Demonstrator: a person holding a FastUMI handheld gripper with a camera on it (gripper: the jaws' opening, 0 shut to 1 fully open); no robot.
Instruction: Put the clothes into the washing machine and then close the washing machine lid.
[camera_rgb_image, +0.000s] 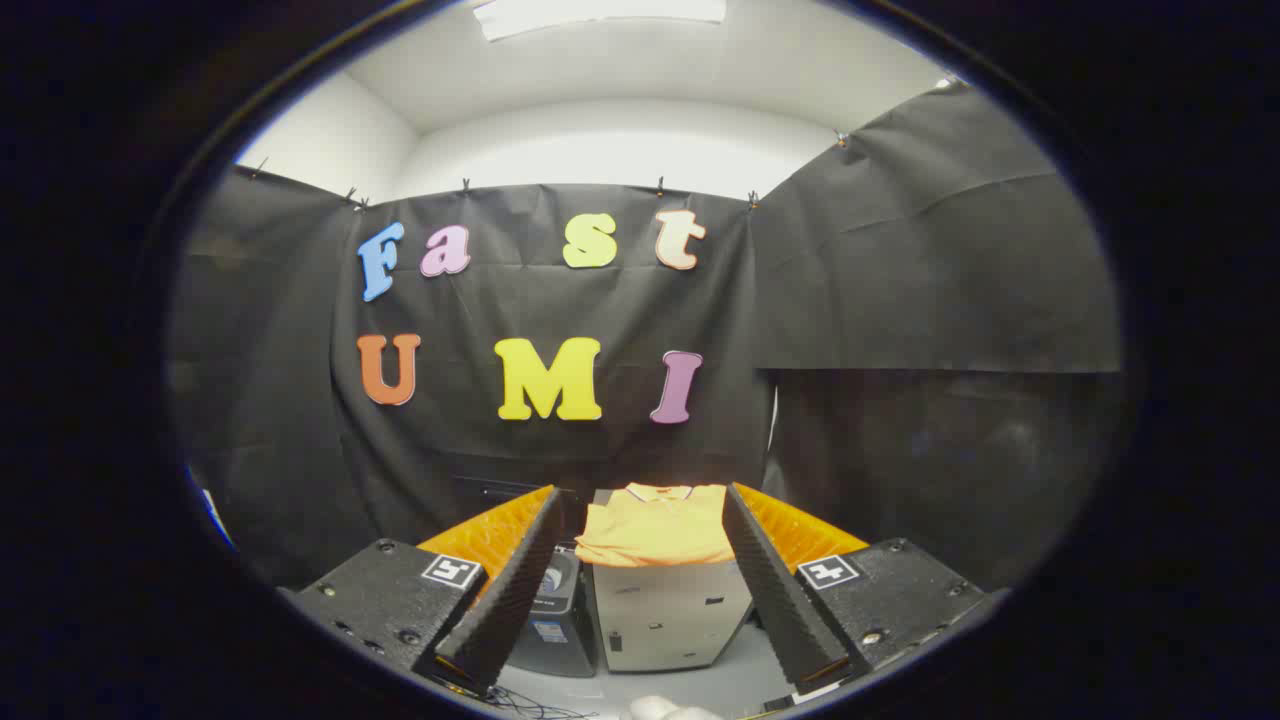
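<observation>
An orange polo shirt (655, 527) lies folded on top of a pale box-shaped cabinet (668, 612), its front edge draped a little over the cabinet's face. To the cabinet's left stands a dark machine with a round window (555, 615), partly hidden behind my left finger. My gripper (640, 585) is open and held well back from both. The shirt shows in the gap between my fingers, beyond them. Nothing is between the fingers.
Black cloth walls close the booth behind and to the right. The floor (700, 690) in front of the cabinet is pale grey, with thin cables (530, 705) near the dark machine. A small whitish thing (665, 710) shows on the floor close below.
</observation>
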